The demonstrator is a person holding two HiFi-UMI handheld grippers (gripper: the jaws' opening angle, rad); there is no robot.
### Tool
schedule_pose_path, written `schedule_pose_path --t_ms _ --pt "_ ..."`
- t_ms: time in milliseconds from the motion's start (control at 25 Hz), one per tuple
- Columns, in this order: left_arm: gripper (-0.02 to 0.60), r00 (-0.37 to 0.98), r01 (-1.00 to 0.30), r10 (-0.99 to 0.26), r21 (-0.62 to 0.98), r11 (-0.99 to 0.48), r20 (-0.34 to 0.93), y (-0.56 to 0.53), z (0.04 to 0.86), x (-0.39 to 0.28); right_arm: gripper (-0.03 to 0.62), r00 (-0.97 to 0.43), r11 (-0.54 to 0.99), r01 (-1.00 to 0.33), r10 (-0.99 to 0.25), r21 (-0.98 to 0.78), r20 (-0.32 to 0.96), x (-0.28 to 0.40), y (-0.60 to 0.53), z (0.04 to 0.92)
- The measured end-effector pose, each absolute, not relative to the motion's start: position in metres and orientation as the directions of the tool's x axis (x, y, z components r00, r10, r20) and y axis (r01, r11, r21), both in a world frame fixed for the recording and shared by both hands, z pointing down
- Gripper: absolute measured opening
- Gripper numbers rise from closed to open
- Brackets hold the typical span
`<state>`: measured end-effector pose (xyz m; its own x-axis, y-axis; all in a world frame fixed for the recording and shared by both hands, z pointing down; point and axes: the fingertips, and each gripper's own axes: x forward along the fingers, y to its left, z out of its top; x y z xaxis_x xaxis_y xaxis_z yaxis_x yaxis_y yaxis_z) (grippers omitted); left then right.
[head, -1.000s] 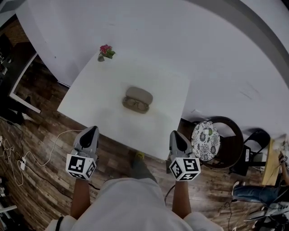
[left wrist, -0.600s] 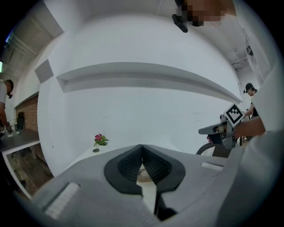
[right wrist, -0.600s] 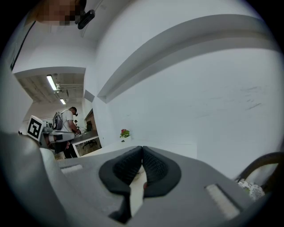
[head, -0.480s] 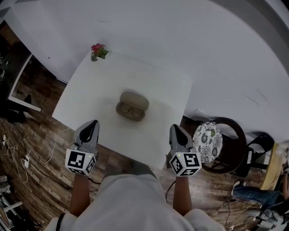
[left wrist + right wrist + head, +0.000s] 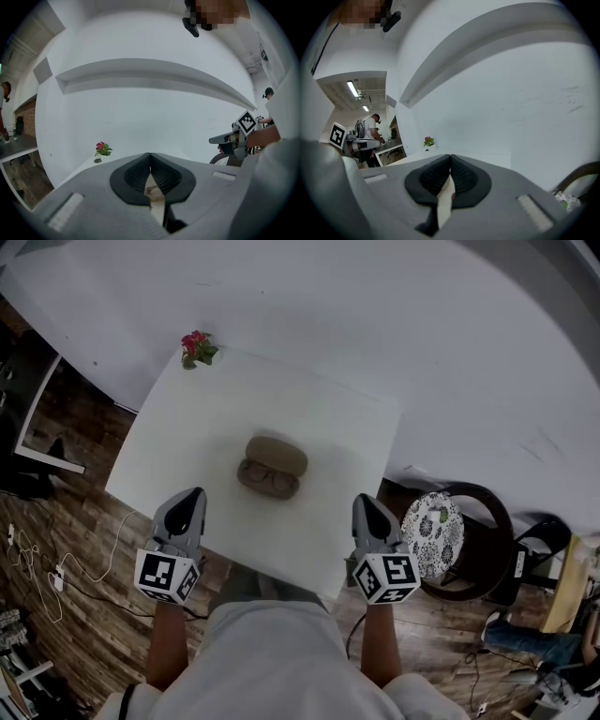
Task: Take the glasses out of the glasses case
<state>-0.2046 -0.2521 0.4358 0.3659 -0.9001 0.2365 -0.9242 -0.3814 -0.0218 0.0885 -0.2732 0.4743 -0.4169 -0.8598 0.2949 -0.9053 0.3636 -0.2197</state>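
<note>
Nearest the head camera, the person's white shirt hides the elbows and cuts off both forearms, so only bare wrists show behind the marker cubes. The left gripper [image 5: 194, 495] and the right gripper [image 5: 362, 502] are held low, level and roughly parallel. Their noses point to 12 o'clock at the near edge of the white table [image 5: 323, 418], and they are well apart from each other. Each gripper view shows the ribbed pads [image 5: 133, 176] pressed together at the tips with nothing clamped (a narrow gap opens lower down). Through that gap in the left gripper view a sliver of the glasses [image 5: 151, 190] peeks out, the rest blocked by the pads. The right gripper view shows only a pale strip there.

Farther on, mid-table, the glasses case [image 5: 278, 455] lies open, at 1 o'clock from the left gripper and 11 o'clock from the right, touched by neither. The glasses sit in its nearer half, and their fine detail is hard to make out. Beyond, at 11 o'clock from the case, pink flowers [image 5: 196, 345] stand at the table's far corner. A chair [image 5: 431, 532] with a patterned cushion stands off the table at 4 o'clock.
</note>
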Motion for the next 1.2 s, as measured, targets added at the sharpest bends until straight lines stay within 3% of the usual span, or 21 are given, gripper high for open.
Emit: schedule_pose_path --t_ms 720,1200 --pt "0.009 0.534 -0.818 -0.779 -0.031 -0.574 0.327 -0.314 0.467 -0.186 0.003 -0.32 0.25 -0.937 -0.895 -0.243 0.312 0.081 -0.298 0.484" --pt "0.027 0.618 -0.682 -0.634 -0.083 -0.726 0.466 -0.328 0.512 -0.149 0.003 -0.29 0.21 -0.942 -0.901 -0.26 0.323 0.091 -0.3 0.497"
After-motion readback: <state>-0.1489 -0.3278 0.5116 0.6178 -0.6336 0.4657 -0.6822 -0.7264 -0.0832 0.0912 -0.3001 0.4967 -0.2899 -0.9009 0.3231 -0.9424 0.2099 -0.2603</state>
